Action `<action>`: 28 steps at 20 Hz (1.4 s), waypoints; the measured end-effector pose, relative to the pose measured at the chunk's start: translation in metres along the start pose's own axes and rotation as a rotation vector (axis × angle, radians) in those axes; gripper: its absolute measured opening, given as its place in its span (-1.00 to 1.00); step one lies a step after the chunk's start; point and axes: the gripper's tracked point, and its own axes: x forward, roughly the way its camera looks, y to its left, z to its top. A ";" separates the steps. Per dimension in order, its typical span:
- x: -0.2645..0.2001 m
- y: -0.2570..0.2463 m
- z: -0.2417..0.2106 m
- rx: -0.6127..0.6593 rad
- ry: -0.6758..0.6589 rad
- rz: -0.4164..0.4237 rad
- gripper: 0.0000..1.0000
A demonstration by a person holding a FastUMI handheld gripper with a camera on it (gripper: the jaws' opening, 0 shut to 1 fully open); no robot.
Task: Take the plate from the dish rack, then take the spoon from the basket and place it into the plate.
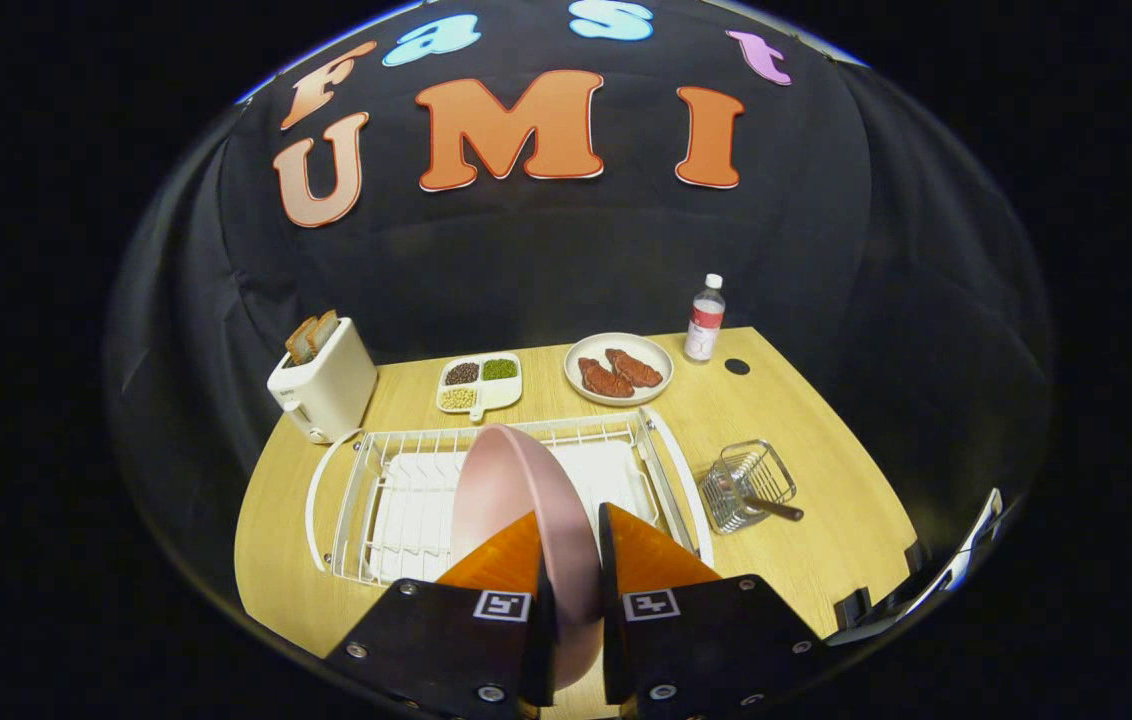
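Pink and upright on its edge, the plate point(516, 500) stood clamped between the gripper's point(571, 545) two fingers, both pressing its rim, over the white wire dish rack point(396, 500) on the wooden table point(826, 540). To the right of the rack sat a small wire basket point(751, 480) with the spoon's point(776, 509) dark handle poking out. Farther off stood a toaster point(324, 385) at the left, a divided dish of beans point(479, 384), a plate of meat point(618, 368) and a bottle point(705, 318).
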 end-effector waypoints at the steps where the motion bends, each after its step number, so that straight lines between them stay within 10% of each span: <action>1: -0.006 -0.003 -0.009 0.014 0.007 0.005 -0.61; 15: -0.033 -0.021 -0.154 0.270 0.155 0.084 -0.61; 28: 0.032 0.022 -0.221 0.571 0.236 0.251 -0.61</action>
